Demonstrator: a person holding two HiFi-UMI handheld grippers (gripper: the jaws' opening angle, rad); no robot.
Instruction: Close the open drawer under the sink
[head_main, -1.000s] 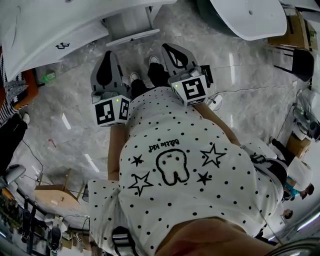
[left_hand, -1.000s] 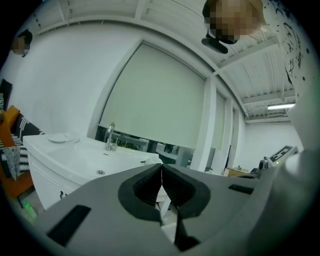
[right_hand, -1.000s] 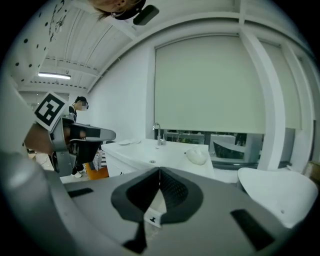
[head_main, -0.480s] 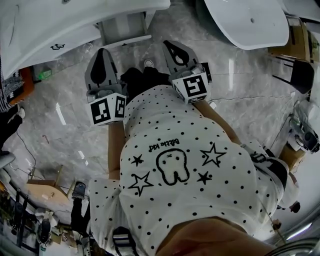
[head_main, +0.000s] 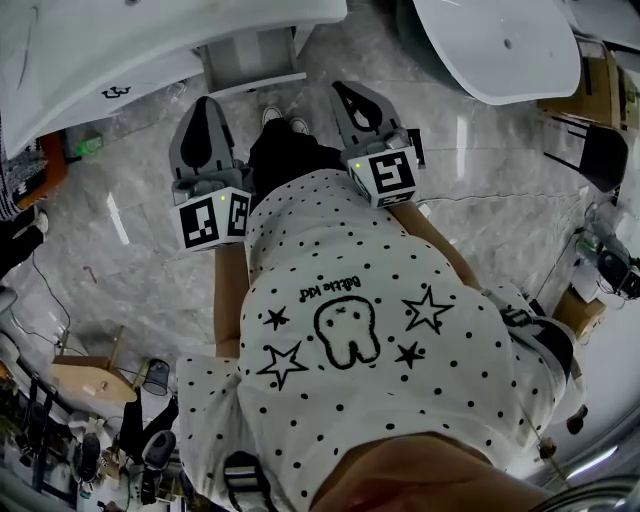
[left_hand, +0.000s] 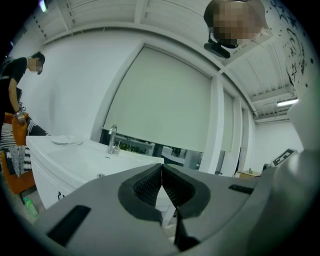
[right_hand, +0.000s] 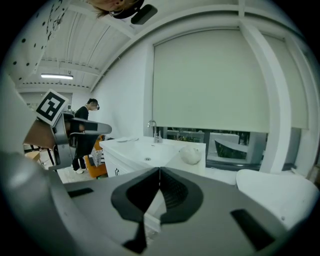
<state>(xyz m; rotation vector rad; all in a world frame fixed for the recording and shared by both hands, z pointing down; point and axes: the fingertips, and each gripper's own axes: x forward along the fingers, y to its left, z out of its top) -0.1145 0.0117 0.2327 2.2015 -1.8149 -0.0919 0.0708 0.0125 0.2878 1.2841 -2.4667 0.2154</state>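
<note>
Trouble is most likely at the sink (head_main: 120, 40), the big white unit at the top left of the head view, where the drawer (head_main: 252, 62) is pulled out toward the shoes (head_main: 271, 116). The drawer is not yet touched, and both claws are held apart from it. If it is pushed too hard, it could be banged into the unit and bounced back out. If it is pushed at one corner only, it could be jammed crooked. The left claw (left_hand: 161, 170) is closed with nothing in it. The right claw (right_hand: 159, 174) is closed and empty too. So only the tips can be used for a push, and they could be slid off the smooth white front. As for things that hold other things, the tub (head_main: 500, 40) is the biggest, and nothing is seen in it. The bowl (right_hand: 142, 152) of the sink comes next. It looks empty, and a plate (left_hand: 65, 141) is set on the top near it. The drawer is the smallest, and what is kept inside it cannot be made out.
</note>
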